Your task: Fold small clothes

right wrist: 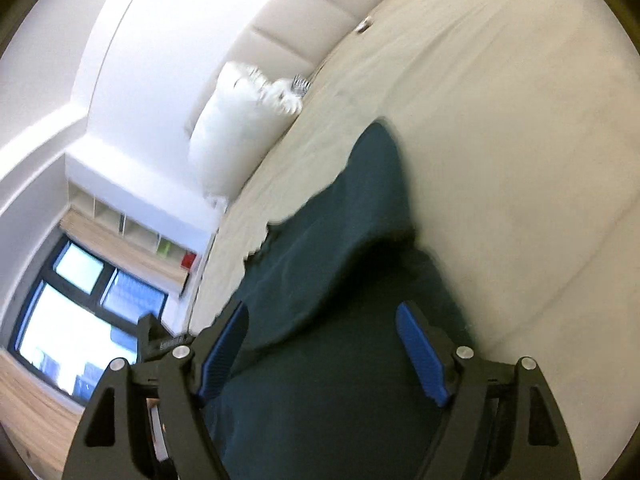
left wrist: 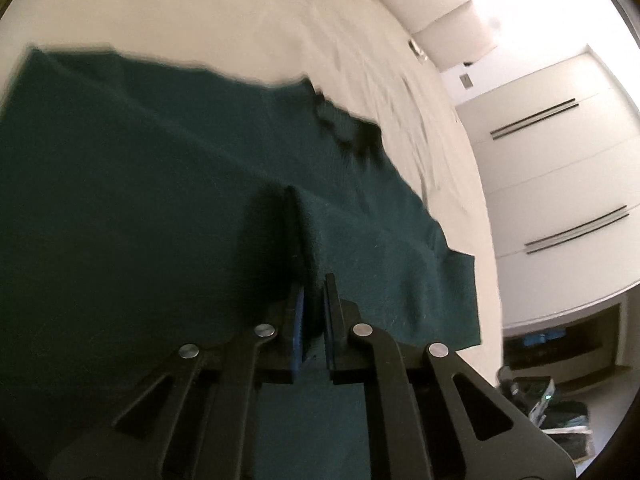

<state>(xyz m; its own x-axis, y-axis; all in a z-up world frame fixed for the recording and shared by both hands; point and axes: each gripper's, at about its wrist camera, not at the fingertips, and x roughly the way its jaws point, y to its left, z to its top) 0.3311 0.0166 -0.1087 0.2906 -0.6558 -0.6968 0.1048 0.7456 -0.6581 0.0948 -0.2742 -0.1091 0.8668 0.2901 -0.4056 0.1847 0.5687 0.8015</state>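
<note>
The dark green garment lies spread over the cream bedsheet, most of it flat, with a darker collar-like edge at its far right side. Near its right end a ridge of the cloth is pulled up into a peak, and that fold runs straight into the left gripper, whose blue-padded jaws are pressed together on it with only the pinched cloth between them. To the right of the pinch the fabric drops away in a loose flap onto the sheet.

In the right wrist view the same green cloth runs from near the camera out to a blurred tip farther up the bed. The right gripper hangs over it with its jaws spread wide, one blue pad on each side, nothing between them but the garment underneath; whether the pads touch the cloth I cannot tell.

Beyond the bed stand a padded headboard and a white pillow. A window shows at the left, and pale cabinets at the right.
</note>
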